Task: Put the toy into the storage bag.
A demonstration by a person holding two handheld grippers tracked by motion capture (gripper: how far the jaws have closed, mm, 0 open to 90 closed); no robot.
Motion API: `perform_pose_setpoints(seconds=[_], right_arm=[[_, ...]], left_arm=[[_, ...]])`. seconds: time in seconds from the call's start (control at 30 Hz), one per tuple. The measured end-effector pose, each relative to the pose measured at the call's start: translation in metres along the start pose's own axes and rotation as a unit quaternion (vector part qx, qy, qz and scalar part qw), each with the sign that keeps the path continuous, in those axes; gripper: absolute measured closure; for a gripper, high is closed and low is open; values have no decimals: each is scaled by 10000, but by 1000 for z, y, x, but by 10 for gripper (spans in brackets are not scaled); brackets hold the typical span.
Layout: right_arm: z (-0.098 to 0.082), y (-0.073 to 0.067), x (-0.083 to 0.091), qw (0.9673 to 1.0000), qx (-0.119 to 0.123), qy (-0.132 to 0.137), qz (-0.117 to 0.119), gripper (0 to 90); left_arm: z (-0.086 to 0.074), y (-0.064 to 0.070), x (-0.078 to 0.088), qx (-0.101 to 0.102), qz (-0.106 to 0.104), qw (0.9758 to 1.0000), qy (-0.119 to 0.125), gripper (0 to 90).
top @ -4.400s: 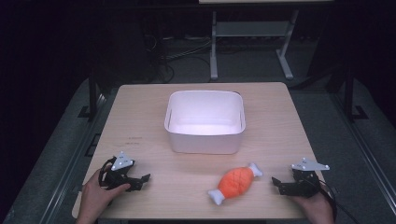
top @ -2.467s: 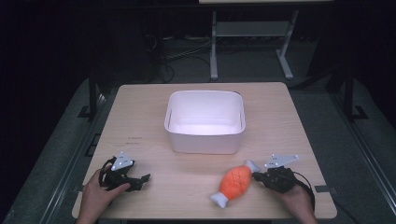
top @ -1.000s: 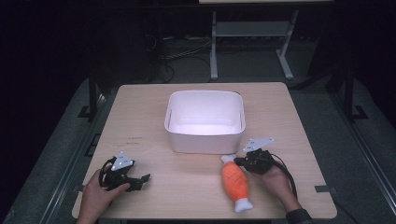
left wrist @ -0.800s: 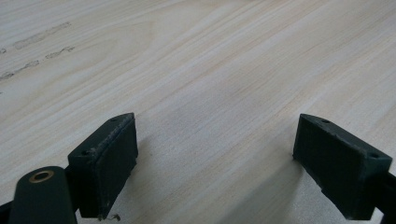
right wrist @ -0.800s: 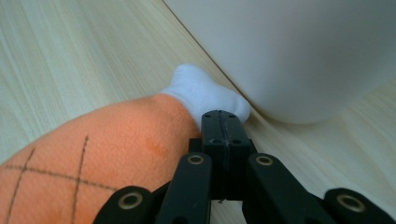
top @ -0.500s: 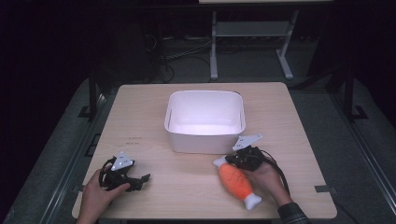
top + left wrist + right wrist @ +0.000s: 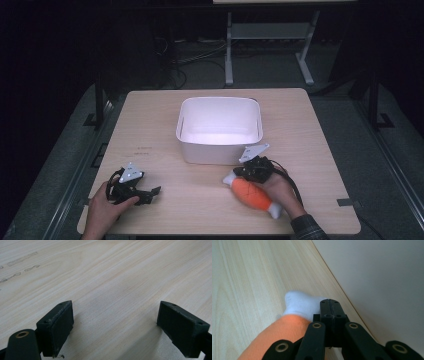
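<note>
An orange stuffed toy (image 7: 252,194) with white ends lies on the wooden table (image 7: 320,150) in front of a white bin (image 7: 220,150). My right gripper (image 7: 239,175) is at the toy's left white end, close to the bin's front wall. In the right gripper view the jaws (image 7: 329,306) are pressed together at the toy's (image 7: 287,330) white end, pinching its edge, with the bin wall (image 7: 374,277) to the right. My left gripper (image 7: 151,195) rests open on the table at the front left. Between its pads (image 7: 57,325) there is only bare wood.
The bin stands mid-table and looks empty inside. A metal stand (image 7: 265,35) and cables are on the dark floor beyond the table. A piece of tape (image 7: 347,202) sits near the front right corner.
My right gripper has moved left and slightly toward the bin, dragging the toy's white end with it, so the toy has slid left. The left hand stayed still.
</note>
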State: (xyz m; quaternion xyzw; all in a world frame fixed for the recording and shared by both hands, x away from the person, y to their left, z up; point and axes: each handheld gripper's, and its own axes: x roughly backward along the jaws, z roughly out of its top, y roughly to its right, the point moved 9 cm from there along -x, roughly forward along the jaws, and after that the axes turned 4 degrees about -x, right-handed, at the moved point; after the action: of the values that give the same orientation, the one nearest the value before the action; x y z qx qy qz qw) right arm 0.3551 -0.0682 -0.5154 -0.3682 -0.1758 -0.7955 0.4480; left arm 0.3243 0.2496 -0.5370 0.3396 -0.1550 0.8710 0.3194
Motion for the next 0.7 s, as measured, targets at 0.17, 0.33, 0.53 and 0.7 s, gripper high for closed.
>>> perform_pose_setpoints(seconds=[0.17, 0.33, 0.53, 0.7], right_arm=[[-2, 3, 12, 9998, -153, 109, -71, 896], [-8, 7, 27, 9990, -399, 170, -91, 821], [-19, 11, 48, 9970, -746, 143, -168, 658], [-26, 8, 62, 9952, -940, 110, -229, 516]], left_arm=[[0, 0, 0, -20, 3, 10000, -2, 131], [0, 0, 0, -19, 5, 10000, -1, 131], [0, 0, 0, -14, 6, 10000, 11, 131], [0, 0, 0, -15, 7, 10000, 11, 131]])
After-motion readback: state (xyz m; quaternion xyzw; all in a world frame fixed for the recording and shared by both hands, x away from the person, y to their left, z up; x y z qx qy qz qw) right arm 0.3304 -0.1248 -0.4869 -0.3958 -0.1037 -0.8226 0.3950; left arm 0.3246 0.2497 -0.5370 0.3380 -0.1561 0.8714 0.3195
